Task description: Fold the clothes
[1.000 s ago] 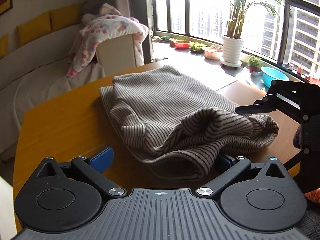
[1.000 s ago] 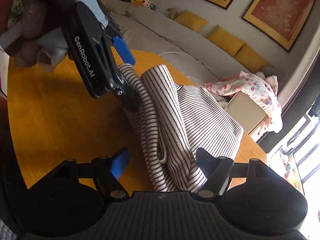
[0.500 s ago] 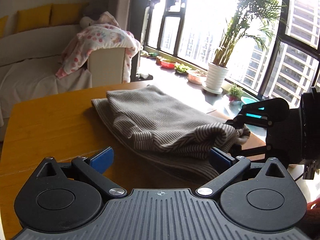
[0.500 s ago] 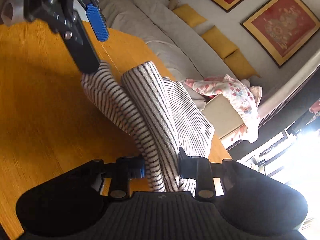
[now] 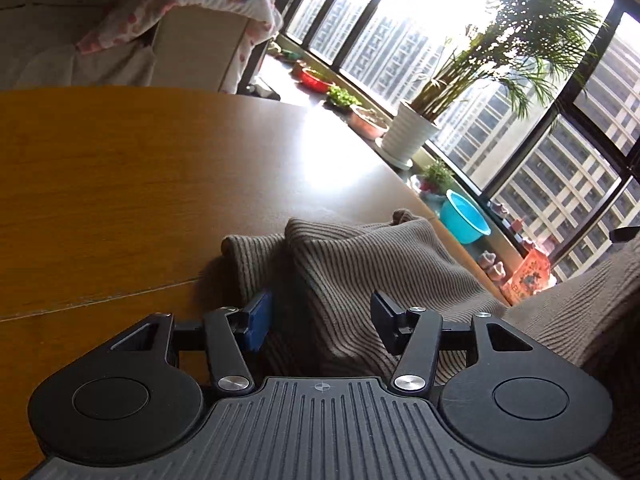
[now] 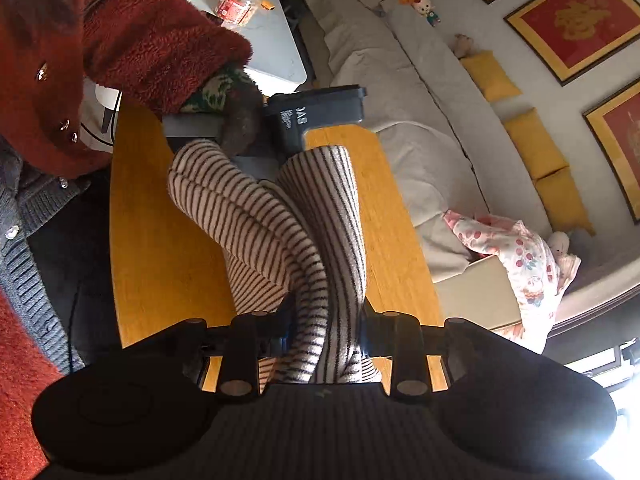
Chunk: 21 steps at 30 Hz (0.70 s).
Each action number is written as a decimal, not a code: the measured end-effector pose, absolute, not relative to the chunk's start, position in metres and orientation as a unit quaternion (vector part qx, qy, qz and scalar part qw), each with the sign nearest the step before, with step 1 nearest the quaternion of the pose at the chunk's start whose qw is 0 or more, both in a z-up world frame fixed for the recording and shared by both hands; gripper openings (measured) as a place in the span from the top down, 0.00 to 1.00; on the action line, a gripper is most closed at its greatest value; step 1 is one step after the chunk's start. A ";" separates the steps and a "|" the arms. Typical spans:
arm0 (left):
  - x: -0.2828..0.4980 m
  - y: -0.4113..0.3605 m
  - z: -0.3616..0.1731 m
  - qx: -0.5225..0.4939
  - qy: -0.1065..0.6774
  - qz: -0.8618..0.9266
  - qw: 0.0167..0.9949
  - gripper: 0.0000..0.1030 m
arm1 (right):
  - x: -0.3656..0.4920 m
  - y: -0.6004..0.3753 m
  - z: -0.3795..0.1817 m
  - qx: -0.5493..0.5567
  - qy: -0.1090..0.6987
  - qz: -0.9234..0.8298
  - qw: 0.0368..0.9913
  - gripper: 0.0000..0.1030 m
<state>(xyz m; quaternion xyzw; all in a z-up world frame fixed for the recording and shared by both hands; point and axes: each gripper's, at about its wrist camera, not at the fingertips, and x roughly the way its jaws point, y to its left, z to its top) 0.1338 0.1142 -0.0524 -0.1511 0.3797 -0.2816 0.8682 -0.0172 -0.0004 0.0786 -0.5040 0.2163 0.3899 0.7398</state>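
The wooden bench (image 5: 120,168) is carrying the striped sweater (image 5: 360,276), which is lying bunched at its near right edge and stretching between both tools. My right claw (image 6: 324,336) is clamping a gathered fold of the sweater (image 6: 276,232), its fingers nearly closed. My left claw (image 5: 320,316) is gripping the sweater too, part-open around thick cloth.

Left wrist view: low over the worktop (image 5: 120,168), facing the windows, close to the striped garment (image 5: 360,264).
Right wrist view: high, facing the sofa (image 6: 420,92).
Shared: garment, worktop.
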 end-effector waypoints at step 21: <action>0.128 0.113 -0.020 -0.065 0.334 -0.294 0.893 0.18 | 0.105 -0.050 0.029 -0.313 0.244 0.272 0.876 0.08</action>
